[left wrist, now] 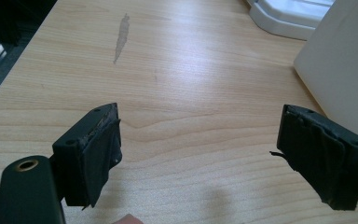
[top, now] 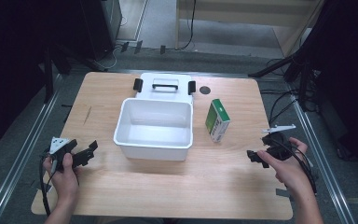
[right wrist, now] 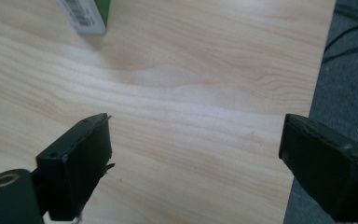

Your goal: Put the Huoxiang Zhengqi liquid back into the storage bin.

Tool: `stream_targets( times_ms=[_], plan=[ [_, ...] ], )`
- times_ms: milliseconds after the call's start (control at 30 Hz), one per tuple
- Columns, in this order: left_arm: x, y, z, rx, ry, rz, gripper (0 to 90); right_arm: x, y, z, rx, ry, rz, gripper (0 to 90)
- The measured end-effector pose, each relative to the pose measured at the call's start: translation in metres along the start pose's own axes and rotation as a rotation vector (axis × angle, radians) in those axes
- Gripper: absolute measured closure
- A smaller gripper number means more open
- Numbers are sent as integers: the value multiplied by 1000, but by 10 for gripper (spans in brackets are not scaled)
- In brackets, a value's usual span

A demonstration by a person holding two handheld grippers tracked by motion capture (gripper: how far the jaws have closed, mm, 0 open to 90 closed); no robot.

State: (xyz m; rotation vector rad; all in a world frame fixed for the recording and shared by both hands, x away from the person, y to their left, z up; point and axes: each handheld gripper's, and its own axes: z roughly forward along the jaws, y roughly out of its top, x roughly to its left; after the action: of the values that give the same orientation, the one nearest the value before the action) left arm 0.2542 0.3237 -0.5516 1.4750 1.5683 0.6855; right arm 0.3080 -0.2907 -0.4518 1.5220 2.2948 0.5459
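Wooden table (top: 214, 186) carries an open white bin (top: 154, 127), its lid (top: 164, 86) behind, green carton (top: 217, 120) just beside. Left gripper (top: 91, 150) and right gripper (top: 253, 156) both rest with jaws apart, holding nothing, well clear of the bin.

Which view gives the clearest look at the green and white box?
The high view: the green and white box stands whole on the table, right of the white bin. The right gripper view catches one corner with a barcode at its top edge. The left gripper view looks at the bin's wall instead.
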Motion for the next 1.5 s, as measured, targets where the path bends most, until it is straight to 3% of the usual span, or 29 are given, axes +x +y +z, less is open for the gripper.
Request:
stream_targets(
  times_ms=[67, 200, 367, 733, 1133, 1500],
  plan=[
    [0, 0, 0, 0, 0, 0, 147, 1, 4, -1, 30, -1, -10, 116],
    [0, 0, 0, 0, 1, 0, 147, 12, 26, -3, 185, 30, -52, 126],
    [0, 0, 0, -1, 1, 0, 147, 27, 45, -4, 262, 23, -101, 138],
    [1, 0, 0, -1, 1, -3, 147, 52, 83, -5, 278, 37, -102, 210],
    [1, 0, 0, -1, -1, -6, 147, 60, 112, -9, 290, 90, -67, 302],
    [2, 0, 0, 2, -3, -9, 147, 61, 136, -3, 287, 102, 16, 385]
  ],
)
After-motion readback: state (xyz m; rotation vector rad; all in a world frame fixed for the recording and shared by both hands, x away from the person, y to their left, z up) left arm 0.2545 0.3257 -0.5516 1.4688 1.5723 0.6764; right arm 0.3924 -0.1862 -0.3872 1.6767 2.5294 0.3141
